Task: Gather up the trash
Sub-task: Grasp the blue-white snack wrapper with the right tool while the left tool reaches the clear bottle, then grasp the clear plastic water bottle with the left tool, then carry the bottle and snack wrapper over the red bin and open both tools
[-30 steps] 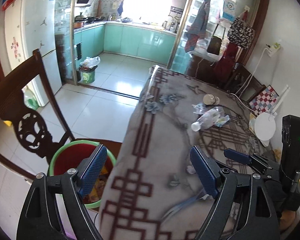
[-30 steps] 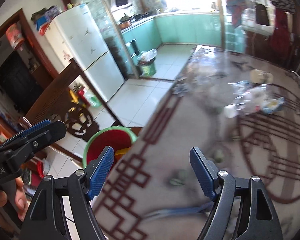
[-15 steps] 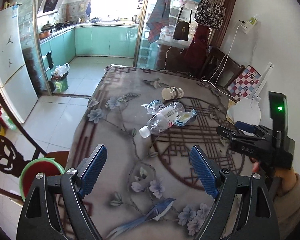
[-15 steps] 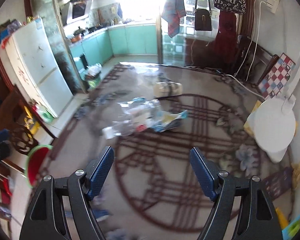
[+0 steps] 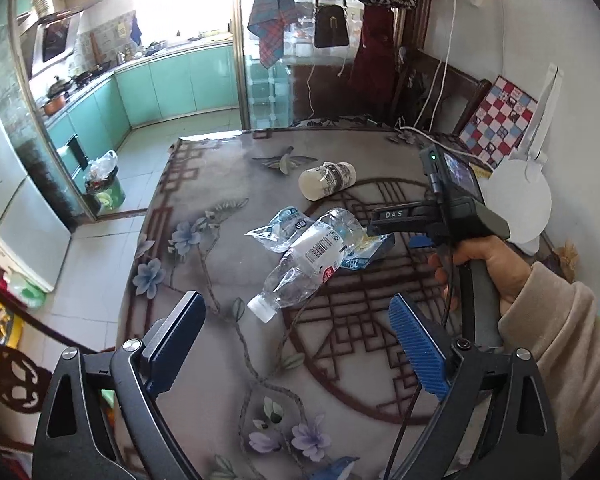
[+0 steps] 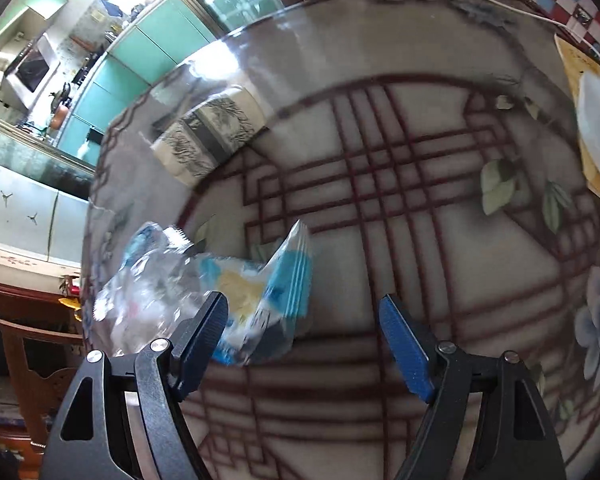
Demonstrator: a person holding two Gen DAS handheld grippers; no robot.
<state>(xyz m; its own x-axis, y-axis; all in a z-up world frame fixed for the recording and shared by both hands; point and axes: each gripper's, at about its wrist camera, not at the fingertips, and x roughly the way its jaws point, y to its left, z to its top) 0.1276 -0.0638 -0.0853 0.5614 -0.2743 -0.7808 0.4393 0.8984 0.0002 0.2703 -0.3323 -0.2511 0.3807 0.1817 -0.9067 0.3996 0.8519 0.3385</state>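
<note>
While its jaws widen with nothing between them, the left gripper (image 5: 296, 326) hangs over the near part of the patterned tablecloth (image 5: 204, 380), its blue pads pointing toward the trash heap. Just beyond them lies a crushed clear plastic bottle (image 5: 300, 266), on its side, with a white cap toward the camera and a white barcode label with a red patch. Against it lie a crumpled clear wrapper with blue print (image 5: 280, 228) and a blue-and-yellow packet (image 6: 276, 284). Farther back, apart from the heap, a paper cup (image 5: 327, 180) with a dark tree print lies tipped over. The right gripper (image 6: 304, 330), held in a hand (image 5: 488, 264) with a beige sleeve, is narrowing its jaws directly over the packet, not yet pressing it.
</note>
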